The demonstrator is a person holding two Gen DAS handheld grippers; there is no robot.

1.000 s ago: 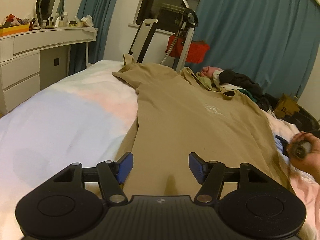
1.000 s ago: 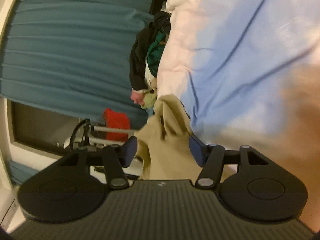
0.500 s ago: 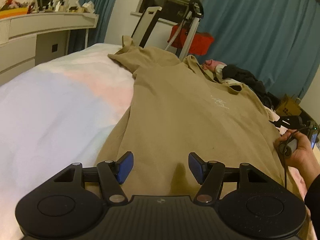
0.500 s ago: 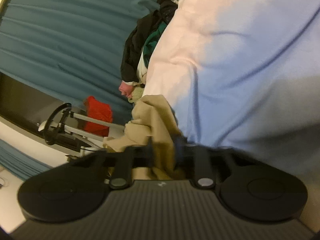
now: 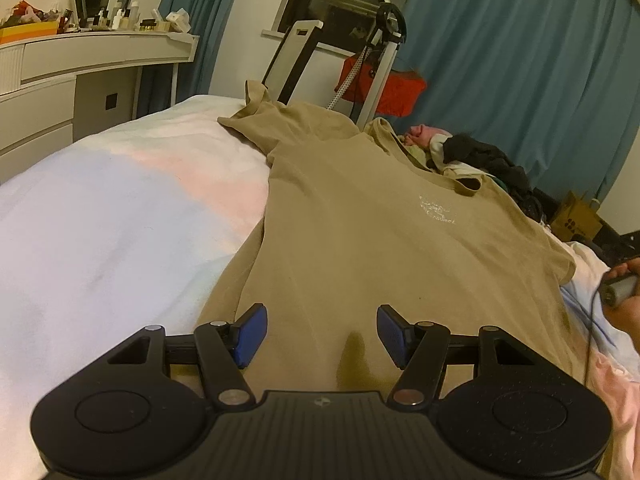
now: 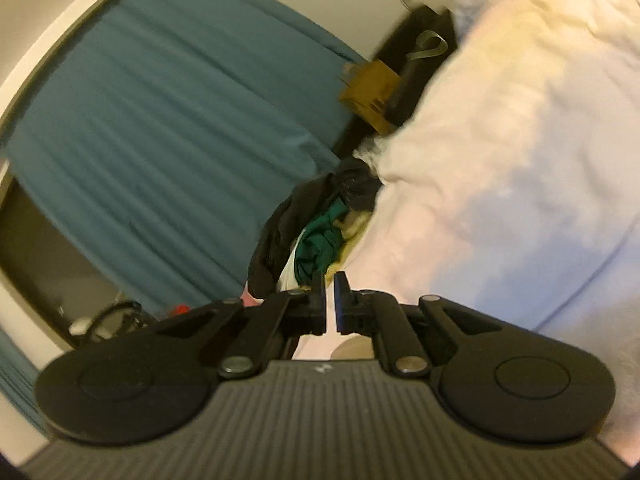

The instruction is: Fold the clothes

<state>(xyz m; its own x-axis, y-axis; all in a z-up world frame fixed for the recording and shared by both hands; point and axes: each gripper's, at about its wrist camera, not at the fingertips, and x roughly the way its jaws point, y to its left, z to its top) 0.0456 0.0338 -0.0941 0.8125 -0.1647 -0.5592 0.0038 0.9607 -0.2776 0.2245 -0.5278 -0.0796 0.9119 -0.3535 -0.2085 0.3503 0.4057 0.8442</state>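
Tan T-shirt (image 5: pixel 380 248) spread flat on bed (image 5: pixel 120 220), left claw (image 5: pixel 319 334) open over hem, right claw (image 6: pixel 330 300) closed, nothing visibly gripped, clothes heap (image 6: pixel 316 232) beyond.

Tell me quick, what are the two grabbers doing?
Left gripper: open, holding nothing.
Right gripper: shut; whether it holds anything cannot be told.

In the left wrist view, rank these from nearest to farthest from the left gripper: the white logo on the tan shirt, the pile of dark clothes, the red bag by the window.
From the left gripper:
1. White logo on the tan shirt, ahead and right.
2. Pile of dark clothes, beyond the collar, right.
3. Red bag, past the bed's far edge.
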